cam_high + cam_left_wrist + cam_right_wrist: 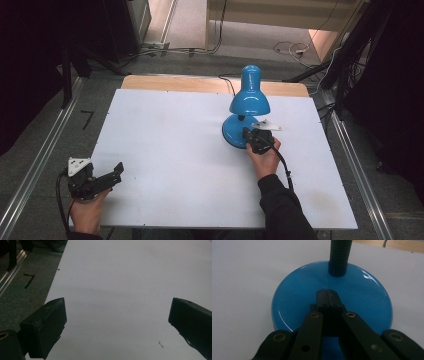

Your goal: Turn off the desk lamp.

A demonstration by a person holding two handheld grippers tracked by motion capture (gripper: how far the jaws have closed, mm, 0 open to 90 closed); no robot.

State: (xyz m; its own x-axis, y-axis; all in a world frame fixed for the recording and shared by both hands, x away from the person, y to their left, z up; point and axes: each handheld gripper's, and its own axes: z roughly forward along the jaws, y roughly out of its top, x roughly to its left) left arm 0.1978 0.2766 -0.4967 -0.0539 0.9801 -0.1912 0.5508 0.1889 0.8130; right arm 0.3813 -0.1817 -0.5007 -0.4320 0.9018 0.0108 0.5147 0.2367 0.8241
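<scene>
Blue desk lamp (246, 110) — placed upright on the white tabletop (190, 150), right of centre toward the far edge; round base (332, 302) flat on the surface, ribbed neck (339, 255) rising from it, shade (249, 97) set above the base.

Right gripper (327, 292) — held over the base; jaws pressed together, tips met above the blue surface, nothing seen between them. Contact with the base cannot be told.

Left gripper (118, 170) — held at the near-left corner of the tabletop, well apart from the lamp; jaws spread wide over bare white surface.
</scene>
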